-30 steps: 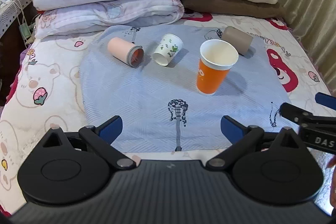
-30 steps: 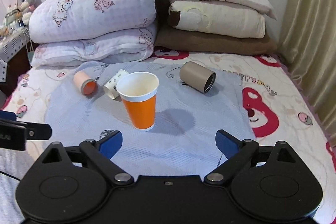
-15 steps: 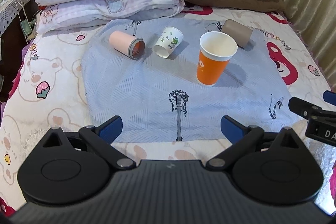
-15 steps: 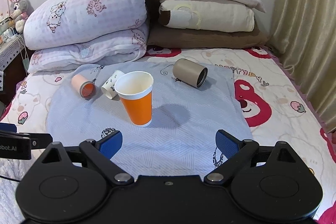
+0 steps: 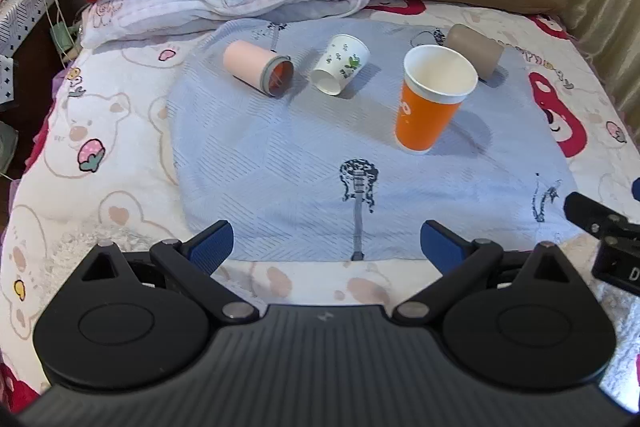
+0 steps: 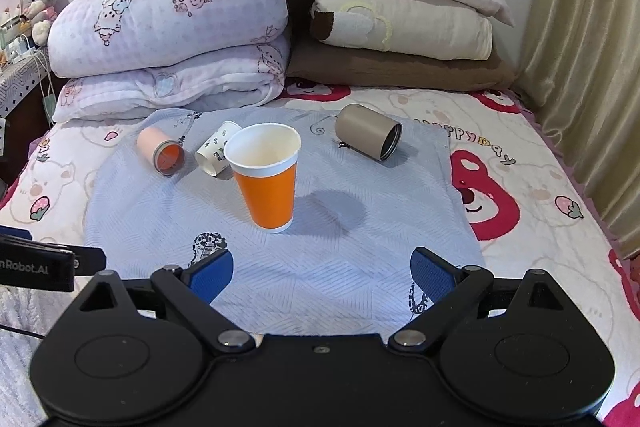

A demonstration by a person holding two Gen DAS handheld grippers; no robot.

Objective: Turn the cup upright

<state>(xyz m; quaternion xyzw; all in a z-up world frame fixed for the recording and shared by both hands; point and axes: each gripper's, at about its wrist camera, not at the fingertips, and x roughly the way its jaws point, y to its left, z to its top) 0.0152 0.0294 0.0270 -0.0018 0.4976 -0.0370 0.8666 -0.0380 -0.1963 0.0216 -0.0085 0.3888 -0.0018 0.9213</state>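
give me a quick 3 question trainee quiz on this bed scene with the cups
1. True or false: the orange cup stands upright on the blue cloth.
2. How many cups lie on their sides?
3. Which cup lies nearest the orange cup? A) pink cup B) white patterned cup C) brown cup

Key
1. True.
2. Three: pink, white patterned and brown.
3. B. In the right wrist view the orange cup's rim overlaps it.

Both the left tongs and right tongs are open and empty.
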